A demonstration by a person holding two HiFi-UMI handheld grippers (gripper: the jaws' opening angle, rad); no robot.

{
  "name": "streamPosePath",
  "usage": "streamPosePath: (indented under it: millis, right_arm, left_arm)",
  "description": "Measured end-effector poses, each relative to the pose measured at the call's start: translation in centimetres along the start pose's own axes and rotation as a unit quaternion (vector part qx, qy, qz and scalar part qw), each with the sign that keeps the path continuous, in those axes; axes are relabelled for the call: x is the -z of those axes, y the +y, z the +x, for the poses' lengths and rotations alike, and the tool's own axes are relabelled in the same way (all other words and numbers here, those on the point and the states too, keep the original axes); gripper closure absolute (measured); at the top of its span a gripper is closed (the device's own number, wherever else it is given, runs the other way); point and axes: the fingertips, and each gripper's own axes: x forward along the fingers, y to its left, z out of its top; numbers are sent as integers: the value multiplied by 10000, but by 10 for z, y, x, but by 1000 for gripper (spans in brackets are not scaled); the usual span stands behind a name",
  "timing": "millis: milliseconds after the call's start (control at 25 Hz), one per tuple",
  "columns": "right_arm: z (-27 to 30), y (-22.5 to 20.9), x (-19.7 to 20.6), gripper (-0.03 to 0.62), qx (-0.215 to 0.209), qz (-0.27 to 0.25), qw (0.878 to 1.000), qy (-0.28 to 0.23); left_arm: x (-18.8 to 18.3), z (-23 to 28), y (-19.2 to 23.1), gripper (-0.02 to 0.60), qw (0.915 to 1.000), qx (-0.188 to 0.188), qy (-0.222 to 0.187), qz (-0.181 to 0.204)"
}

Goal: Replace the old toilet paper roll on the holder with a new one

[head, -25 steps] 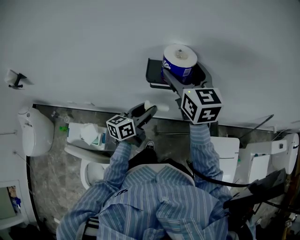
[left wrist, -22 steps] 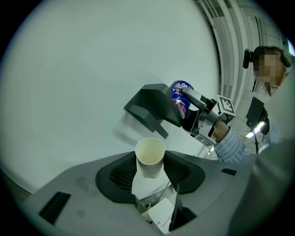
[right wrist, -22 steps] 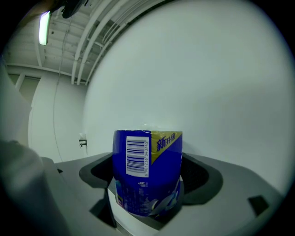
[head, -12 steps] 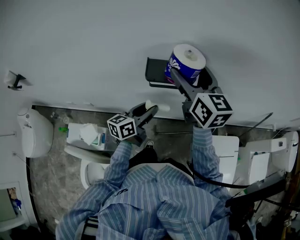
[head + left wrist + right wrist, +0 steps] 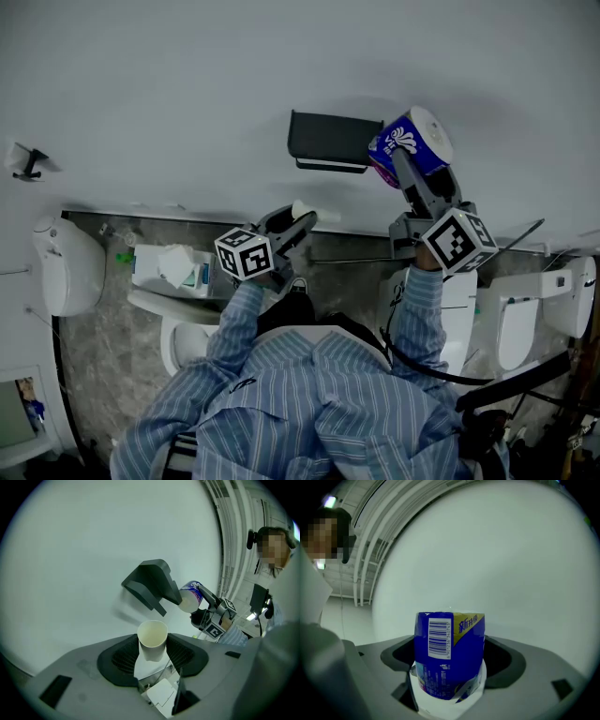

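Jaws on the right gripper are clamped round a new toilet paper roll in blue printed wrapper, barcode facing that gripper's camera. It's up by the white wall, just beside the right end of the dark grey wall-mounted holder. Left gripper jaws are pinching a bare cream cardboard tube by its sides, hollow end showing, below the holder and clear of it.
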Motion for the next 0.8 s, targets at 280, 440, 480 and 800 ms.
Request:
streamPosePath:
  millis: [280, 440, 480, 800]
  right_arm:
    - [-33, -47, 17, 174, 514, 623, 9967, -55]
    - [-41, -69, 43, 174, 660, 1182, 9908, -23]
    - [-41, -73, 50, 174, 685, 1292, 9892, 10]
    - [-21, -94, 85, 174, 714, 2113, 9748, 39]
  left_arm:
    - [3, -2, 1, 399, 10000, 12, 68, -28]
    - [5, -4, 3, 399, 9999, -2, 101, -23]
    - [5, -4, 3, 399, 9999, -8, 113, -19]
    - [-1, -14, 12, 399, 9998, -71, 167, 11]
